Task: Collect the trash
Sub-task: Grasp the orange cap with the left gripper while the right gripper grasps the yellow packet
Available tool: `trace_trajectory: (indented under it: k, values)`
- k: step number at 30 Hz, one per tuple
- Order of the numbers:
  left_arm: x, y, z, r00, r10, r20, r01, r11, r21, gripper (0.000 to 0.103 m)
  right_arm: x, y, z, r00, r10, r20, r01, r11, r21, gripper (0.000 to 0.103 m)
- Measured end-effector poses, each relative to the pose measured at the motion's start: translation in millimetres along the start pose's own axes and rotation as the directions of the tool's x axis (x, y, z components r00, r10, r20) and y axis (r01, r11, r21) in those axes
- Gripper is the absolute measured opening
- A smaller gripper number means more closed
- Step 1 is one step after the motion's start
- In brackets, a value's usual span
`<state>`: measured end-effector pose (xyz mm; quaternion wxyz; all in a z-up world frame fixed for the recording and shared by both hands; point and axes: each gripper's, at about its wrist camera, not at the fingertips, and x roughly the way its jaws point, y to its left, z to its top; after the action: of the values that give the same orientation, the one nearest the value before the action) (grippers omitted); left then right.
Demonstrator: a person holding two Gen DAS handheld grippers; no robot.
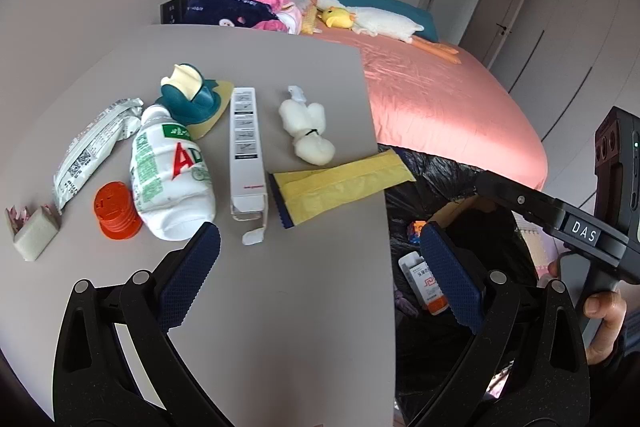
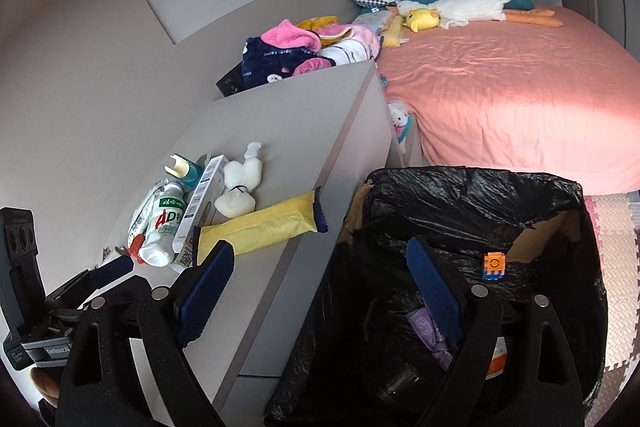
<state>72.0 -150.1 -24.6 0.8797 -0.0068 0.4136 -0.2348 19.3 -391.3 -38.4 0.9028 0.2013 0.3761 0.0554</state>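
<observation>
Trash lies on a grey dresser top (image 1: 280, 307): a yellow wrapper (image 1: 340, 185) overhanging the right edge, a long white box (image 1: 246, 151), a white AD bottle (image 1: 170, 179) on its side, an orange cap (image 1: 116, 211), a silver packet (image 1: 94, 147) and a white tissue wad (image 1: 306, 129). My left gripper (image 1: 320, 269) is open and empty above the dresser's near right edge. My right gripper (image 2: 320, 291) is open and empty between the dresser and a bin with a black bag (image 2: 460, 199). The wrapper (image 2: 256, 225) lies just ahead of its left finger.
A teal figurine (image 1: 192, 95) and a small beige block (image 1: 34, 235) stand on the dresser. The bin holds a white-and-orange box (image 1: 426, 281) and an orange toy block (image 2: 494, 265). A pink bed (image 2: 500, 87) with plush toys lies beyond. Foam mats (image 2: 612, 267) cover the floor.
</observation>
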Motion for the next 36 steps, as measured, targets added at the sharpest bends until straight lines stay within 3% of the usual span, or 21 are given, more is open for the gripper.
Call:
trace_trajectory:
  k: [21, 33, 36]
  values:
    - [5.3, 69.5, -3.7, 0.996, 0.092, -0.007, -0.093, 0.993, -0.073, 0.097, 72.9, 14.2, -1.4, 0.993, 0.048, -0.105, -0.045, 0.998, 0.033, 0.088]
    - [-0.4, 113.7, -4.4, 0.977, 0.213, 0.033, -0.206, 0.967, -0.152, 0.096, 99.2, 10.3, 9.2, 0.993, 0.066, -0.095, -0.059, 0.996, 0.071, 0.088]
    - [3.5, 115.0, -4.6, 0.974, 0.226, 0.022, -0.221, 0.966, -0.134, 0.089, 100.9, 11.3, 11.4, 0.993, 0.079, -0.085, -0.073, 0.995, 0.071, 0.073]
